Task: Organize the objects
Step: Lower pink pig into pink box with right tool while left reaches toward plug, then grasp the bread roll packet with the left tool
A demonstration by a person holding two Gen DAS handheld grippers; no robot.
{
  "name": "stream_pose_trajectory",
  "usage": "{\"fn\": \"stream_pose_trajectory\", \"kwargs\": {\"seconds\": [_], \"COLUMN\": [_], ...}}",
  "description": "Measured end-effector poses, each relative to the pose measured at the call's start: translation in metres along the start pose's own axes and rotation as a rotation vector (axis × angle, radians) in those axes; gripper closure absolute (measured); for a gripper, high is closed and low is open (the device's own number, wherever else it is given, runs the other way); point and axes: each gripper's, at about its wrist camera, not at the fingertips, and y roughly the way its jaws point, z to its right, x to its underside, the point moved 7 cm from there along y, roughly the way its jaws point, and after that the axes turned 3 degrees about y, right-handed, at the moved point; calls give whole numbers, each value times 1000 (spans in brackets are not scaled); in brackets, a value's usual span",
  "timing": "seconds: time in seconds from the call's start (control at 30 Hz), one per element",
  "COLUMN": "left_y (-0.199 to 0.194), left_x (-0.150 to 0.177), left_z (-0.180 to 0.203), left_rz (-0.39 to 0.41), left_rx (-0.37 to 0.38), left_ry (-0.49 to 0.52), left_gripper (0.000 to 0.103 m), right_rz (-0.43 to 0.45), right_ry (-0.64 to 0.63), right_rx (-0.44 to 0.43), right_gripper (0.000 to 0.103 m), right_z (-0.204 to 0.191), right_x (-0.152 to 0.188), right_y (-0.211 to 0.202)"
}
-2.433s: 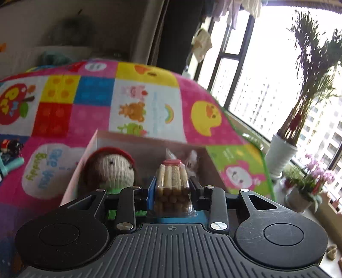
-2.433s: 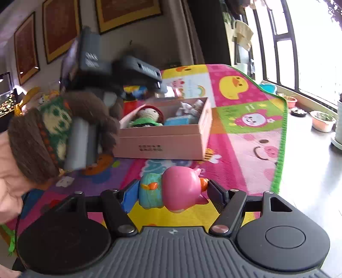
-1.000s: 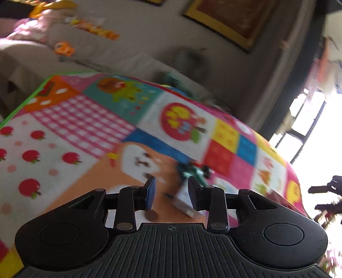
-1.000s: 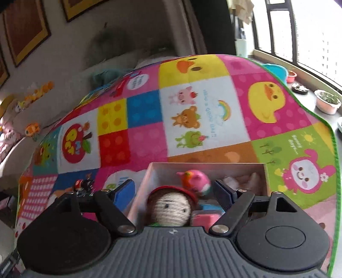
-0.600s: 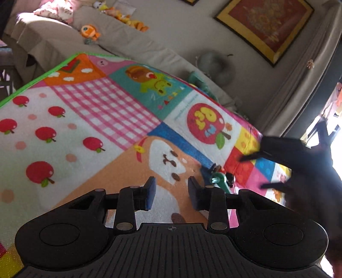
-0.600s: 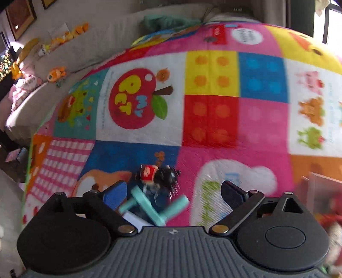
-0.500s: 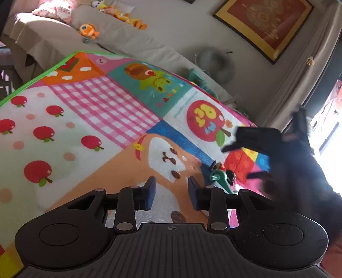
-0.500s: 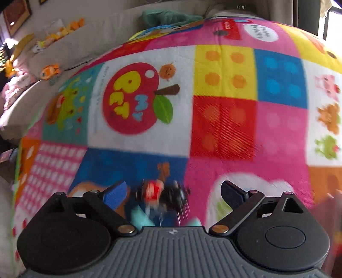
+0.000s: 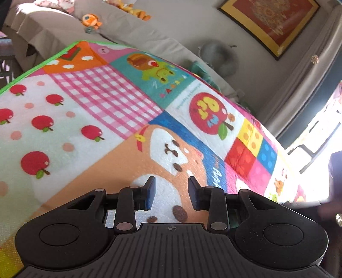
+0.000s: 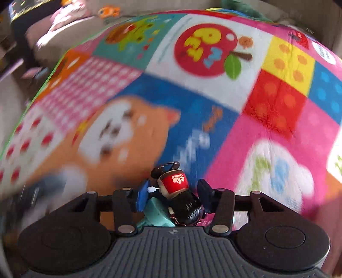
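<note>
Left gripper [image 9: 171, 193]: jaws spread apart, nothing between the blue pads [image 9: 151, 193], hovering over the play mat [image 9: 89, 119] above the white-faced animal print on the orange patch. Right gripper [image 10: 171, 197]: jaws closed in around a small wooden doll [image 10: 173, 188] with a red body, white leaf mark and black hair (doll lies tilted, hair end toward the camera). The left pad touches the doll's side; contact at the other pad is hidden by the hair, so a firm grip is likely but not fully visible. A teal plastic piece [image 10: 157, 215] sits just under the doll, between the fingers. Mat in the right wrist view is motion-blurred. Sofa [image 9: 64, 36] with an orange plush [image 9: 90, 20] behind the mat; framed picture [image 9: 269, 22] on the wall.
</note>
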Motion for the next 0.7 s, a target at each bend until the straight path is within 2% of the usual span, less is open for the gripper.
{"fn": "stream_pose_trajectory", "kwargs": {"seconds": [0.13,0.23,0.27,0.33,0.4,0.53,0.7], "left_y": [2,2,1,0,-2,-31,-92], "left_x": [5,7,8,8,7,13,42], "left_z": [9,15,16,18,20,34,56], "left_rz": [-26,-29,-25,-15,-9,-57,-152], "left_rx": [29,35,37,36,29,54,66], "left_ry": [38,70,75,80,87,107,247], "left_gripper": [67,67,67,67,67,67,67], "right_rz": [-12,57,93,156,197,206,252], "right_ry": [-58,-62,-38,32,90,188,338], "right_rx": [29,63,48,1,-9,89,163], "right_gripper": [57,57,56,41,34,32,27], "right_z": [5,11,14,21,31,59,95], "right_x": [53,86,96,119,146,202,251], "right_y": [-38,-75,-91,-120,-140,-150,-152]}}
